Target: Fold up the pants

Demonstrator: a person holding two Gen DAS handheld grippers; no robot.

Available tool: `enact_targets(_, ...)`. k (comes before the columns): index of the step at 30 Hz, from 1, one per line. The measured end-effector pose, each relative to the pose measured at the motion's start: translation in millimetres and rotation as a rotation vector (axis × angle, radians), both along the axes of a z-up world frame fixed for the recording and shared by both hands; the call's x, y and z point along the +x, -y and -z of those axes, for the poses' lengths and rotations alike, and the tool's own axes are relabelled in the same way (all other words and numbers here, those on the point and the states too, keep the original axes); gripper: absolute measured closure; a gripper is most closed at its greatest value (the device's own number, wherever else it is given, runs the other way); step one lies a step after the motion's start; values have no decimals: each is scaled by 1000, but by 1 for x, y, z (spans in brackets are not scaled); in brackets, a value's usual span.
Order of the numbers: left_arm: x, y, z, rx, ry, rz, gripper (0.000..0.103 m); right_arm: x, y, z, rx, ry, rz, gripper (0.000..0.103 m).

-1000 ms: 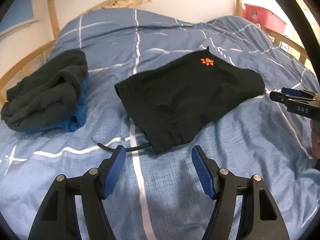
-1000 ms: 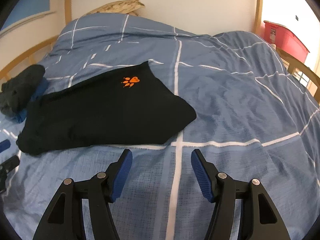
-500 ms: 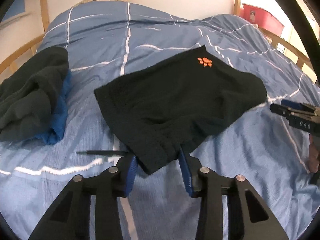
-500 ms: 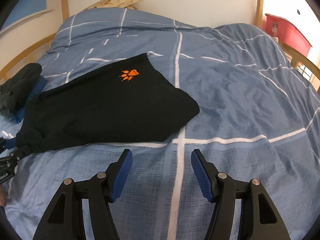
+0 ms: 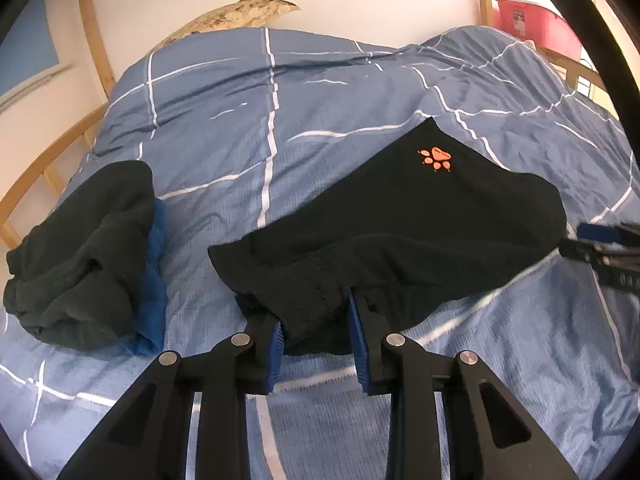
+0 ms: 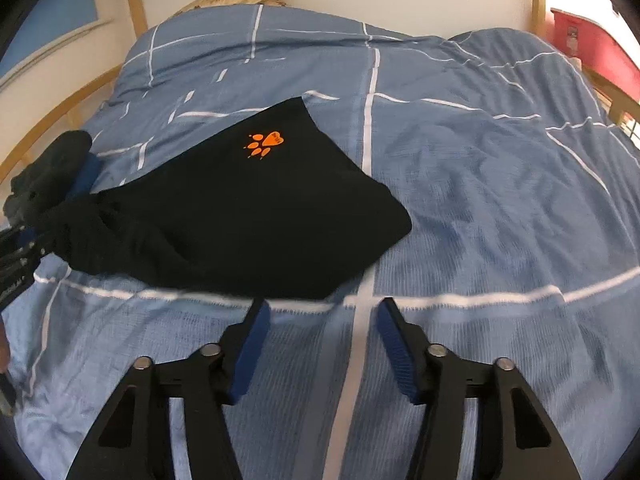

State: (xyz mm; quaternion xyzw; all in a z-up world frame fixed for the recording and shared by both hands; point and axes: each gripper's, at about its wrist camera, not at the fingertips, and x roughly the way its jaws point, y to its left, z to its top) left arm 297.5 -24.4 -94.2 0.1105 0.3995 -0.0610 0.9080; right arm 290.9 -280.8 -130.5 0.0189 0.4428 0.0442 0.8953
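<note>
A bed [image 5: 360,92] covered by a blue duvet with white grid lines fills both views, with a curved wooden frame [image 5: 92,36] at its edges and a pale wall behind. The black pants [image 5: 420,216], already folded into a compact shape with an orange paw print [image 5: 436,158] on top, lie near the middle of the duvet; in the right wrist view they [image 6: 248,208] sit just ahead of the tongs, slightly to the left. To the left of the pants, apart from them, a heap of dark clothing [image 5: 80,248] rests on a blue garment [image 5: 154,272]. A red bin [image 5: 536,20] stands beyond the far right side of the bed.

The left tongs [image 5: 316,332] are closed narrowly on the near bunched hem of the pants, which lifts off the duvet between the blue pads [image 5: 357,344]. The right tongs [image 6: 320,344] stand wide apart and hold nothing, hovering just short of the pants' near edge over a white stripe of the duvet.
</note>
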Motion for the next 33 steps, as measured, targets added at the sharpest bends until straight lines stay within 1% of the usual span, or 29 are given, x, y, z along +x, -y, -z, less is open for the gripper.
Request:
enact_targets(4,-15,0,11,21,-17,-4,74,11,2,0,1,5,-13,52)
enact_targets(8,-27,0,26,23,-55,-20,74,12,7,0,-1,37,39,52)
enact_targets(9,-28,-1,29,20,-60,-23,74,11,6,0,-5,31,36,52)
enact_targets(11,-29,-3,32,11,-68,-30,74,3,0,1,-30,28,-7,52)
enact_targets(12,-30,-3,32,14,-68,-28,74,-1,-4,1,-70,33,-25,53)
enact_targets(14,-31,1,31,35,-55,-24,74,-6,-9,4,-116,27,-74,55)
enact_targets(17,-31,2,32,41,-53,-29,74,0,-16,9,-149,-2,-165,59)
enact_targets(19,-30,2,32,40,-55,-32,74,8,-17,11,-157,-11,-196,64)
enact_targets(23,-30,4,30,57,-44,-25,74,20,-17,10,-157,-19,-214,69)
enact_targets(28,-26,2,30,37,-48,-33,74,16,-26,-9,-166,68,-258,69)
enact_targets(30,-26,2,30,39,-47,-34,74,21,-28,-11,-155,68,-273,69)
enact_targets(33,-26,4,29,53,-40,-30,74,29,-28,-6,-136,39,-291,69)
